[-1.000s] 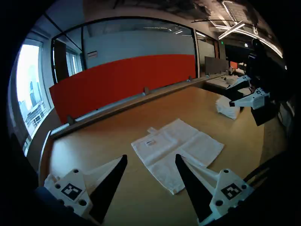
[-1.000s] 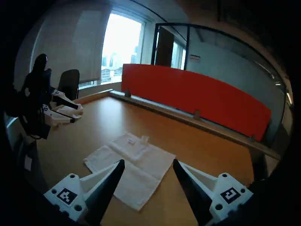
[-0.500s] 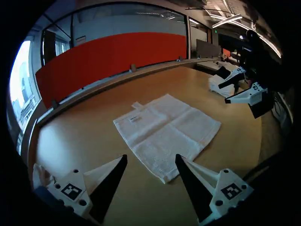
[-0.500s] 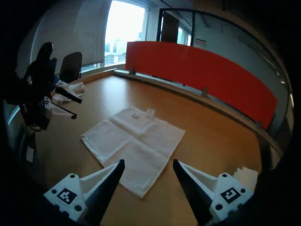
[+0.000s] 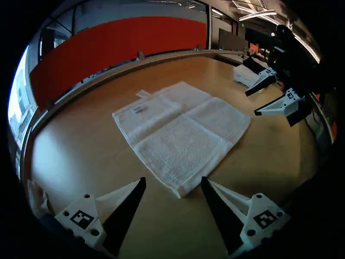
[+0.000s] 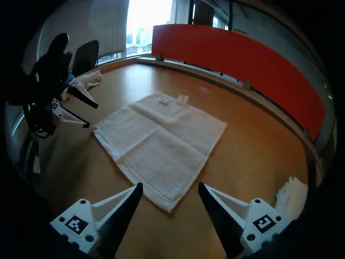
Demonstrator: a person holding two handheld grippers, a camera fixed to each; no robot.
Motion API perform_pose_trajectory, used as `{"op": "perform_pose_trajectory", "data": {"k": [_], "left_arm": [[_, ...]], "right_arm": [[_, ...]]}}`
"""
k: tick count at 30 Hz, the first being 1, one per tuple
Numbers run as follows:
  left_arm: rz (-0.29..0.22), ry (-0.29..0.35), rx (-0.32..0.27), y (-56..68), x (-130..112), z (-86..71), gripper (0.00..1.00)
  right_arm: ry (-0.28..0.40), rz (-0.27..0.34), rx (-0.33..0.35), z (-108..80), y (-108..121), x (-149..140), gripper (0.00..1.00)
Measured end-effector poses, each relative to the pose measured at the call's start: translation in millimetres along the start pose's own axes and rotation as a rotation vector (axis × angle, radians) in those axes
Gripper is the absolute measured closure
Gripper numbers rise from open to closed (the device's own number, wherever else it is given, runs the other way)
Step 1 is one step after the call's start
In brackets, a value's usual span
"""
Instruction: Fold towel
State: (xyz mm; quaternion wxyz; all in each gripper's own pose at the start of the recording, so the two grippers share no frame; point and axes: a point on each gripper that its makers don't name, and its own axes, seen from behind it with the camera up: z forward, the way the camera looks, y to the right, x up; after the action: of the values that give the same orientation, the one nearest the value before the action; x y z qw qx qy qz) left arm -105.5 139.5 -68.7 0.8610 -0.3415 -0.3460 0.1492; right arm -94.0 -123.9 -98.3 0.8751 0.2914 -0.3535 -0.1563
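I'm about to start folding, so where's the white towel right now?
In both views the white towel lies spread flat on the wooden table, one corner just ahead of the left gripper, another just ahead of the right gripper.

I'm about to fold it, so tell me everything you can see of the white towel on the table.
The white towel looks like terry cloth. It lies spread flat on the wooden table, with crease lines dividing it into quarters and a small label and loop at its far edge. Its near corner points between the open jaws of the left gripper; nothing grips it.
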Motion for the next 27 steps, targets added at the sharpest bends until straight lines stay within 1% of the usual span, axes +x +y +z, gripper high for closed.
{"op": "perform_pose_trajectory", "data": {"k": [5, 11, 17, 23, 27], "left_arm": [[-0.001, -0.035, -0.012, 2.7, -12.2, 8.8, 0.06], [-0.014, -0.059, -0.026, 5.3, -18.5, 14.2, 0.06], [-0.018, -0.082, -0.039, 9.1, -26.1, 18.0, 0.06], [-0.009, -0.091, -0.044, 11.8, -27.2, 20.0, 0.06], [-0.006, -0.097, -0.048, 12.9, -26.6, 21.9, 0.07]], "right_arm": [[-0.042, -0.008, 0.013, 7.3, 0.2, -14.4, 0.01], [-0.079, 0.002, 0.030, 13.6, 0.8, -27.1, 0.00], [-0.097, 0.020, 0.047, 15.7, 0.4, -32.7, 0.02], [-0.108, 0.021, 0.056, 17.8, 1.9, -38.8, 0.02], [-0.118, 0.021, 0.064, 18.6, 1.9, -42.6, 0.06]]}}
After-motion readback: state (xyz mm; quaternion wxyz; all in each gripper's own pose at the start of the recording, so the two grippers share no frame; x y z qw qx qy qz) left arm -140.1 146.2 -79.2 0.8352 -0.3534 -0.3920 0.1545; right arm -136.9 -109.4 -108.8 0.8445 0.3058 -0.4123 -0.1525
